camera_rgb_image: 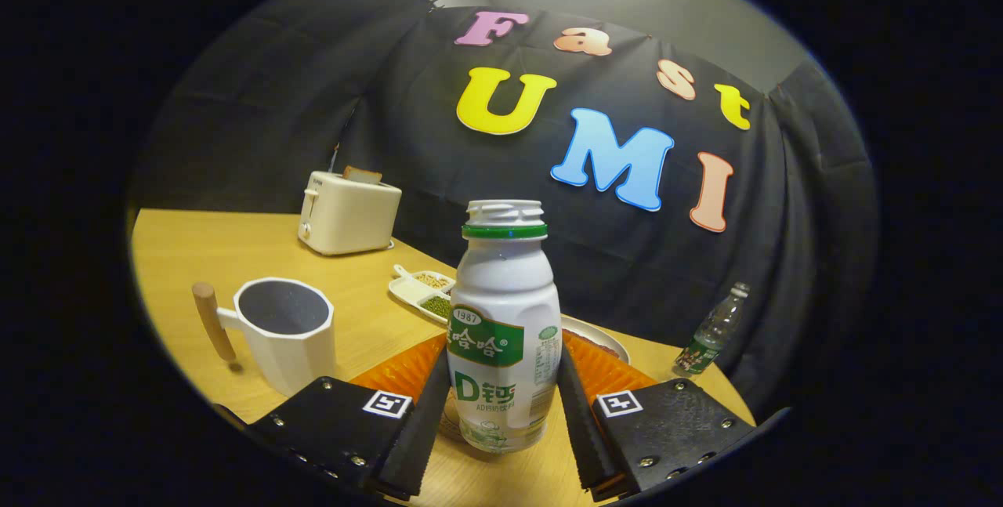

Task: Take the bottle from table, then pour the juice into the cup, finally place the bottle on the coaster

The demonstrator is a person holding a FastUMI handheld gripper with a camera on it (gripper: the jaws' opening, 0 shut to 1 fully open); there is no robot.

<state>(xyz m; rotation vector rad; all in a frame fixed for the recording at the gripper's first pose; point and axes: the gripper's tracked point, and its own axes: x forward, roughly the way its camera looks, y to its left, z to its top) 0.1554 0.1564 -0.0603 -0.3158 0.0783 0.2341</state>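
- Gripper [501,405] fingers clamped on the upright white juice bottle [504,319], cap off.
- White cup [284,331] with wooden handle stands near left.

You see warm, dim lighting from above: soft glare on the bottle [505,319], a short shadow beside the cup [284,331]. Fisheye distortion curves the table [235,248] edge; focus holds centrally.

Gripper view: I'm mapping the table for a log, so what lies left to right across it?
Cup → toaster → divided dish → white bottle between the gripper jaws → clear bottle.
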